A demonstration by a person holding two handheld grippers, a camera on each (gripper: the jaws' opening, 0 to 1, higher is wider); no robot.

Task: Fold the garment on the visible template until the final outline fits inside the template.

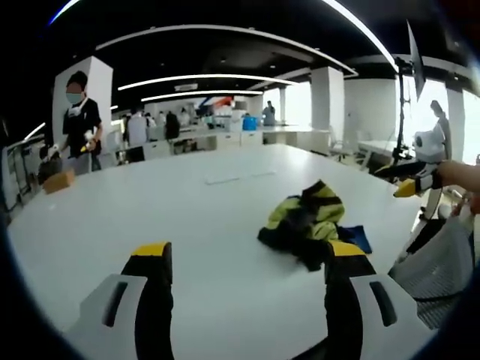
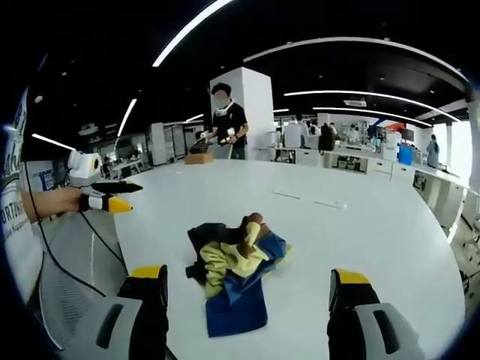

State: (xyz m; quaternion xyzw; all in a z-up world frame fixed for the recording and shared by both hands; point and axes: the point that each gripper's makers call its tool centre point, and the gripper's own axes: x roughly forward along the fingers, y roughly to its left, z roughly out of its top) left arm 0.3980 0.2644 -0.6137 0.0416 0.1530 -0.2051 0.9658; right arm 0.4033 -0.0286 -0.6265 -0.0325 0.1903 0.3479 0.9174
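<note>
- Writing first: there's a banner or sign at the far left edge of the right gripper view with letters that look like "ORT", too cut off to read properly.
- The garment (image 1: 311, 221) (image 2: 234, 271) is a crumpled heap in yellow, black and blue, with a brownish bit poking up in the right gripper view. It sits on the big white table (image 1: 187, 217) (image 2: 360, 225), near the table's edge. I can't make out a template outline under it.
- Further back on the table: a pale flat strip (image 1: 234, 178) (image 2: 309, 198) and a small cardboard box (image 1: 58, 181) (image 2: 199, 158) at the far end.
- A person in a black shirt (image 1: 81, 124) (image 2: 227, 124) stands by a white pillar beyond the table, more people and desks behind.
- Left gripper (image 1: 247, 259): jaws spread wide, nothing between them, above the table just short of the garment. You can also spot it from the other camera (image 2: 112, 195), held off to the side.
- Right gripper (image 2: 247, 281): jaws wide apart too, empty, garment between them but further out. It shows up at the right edge of the left gripper view (image 1: 409, 180).
- Grey mesh chair back (image 1: 435, 266) just off the table edge.
</note>
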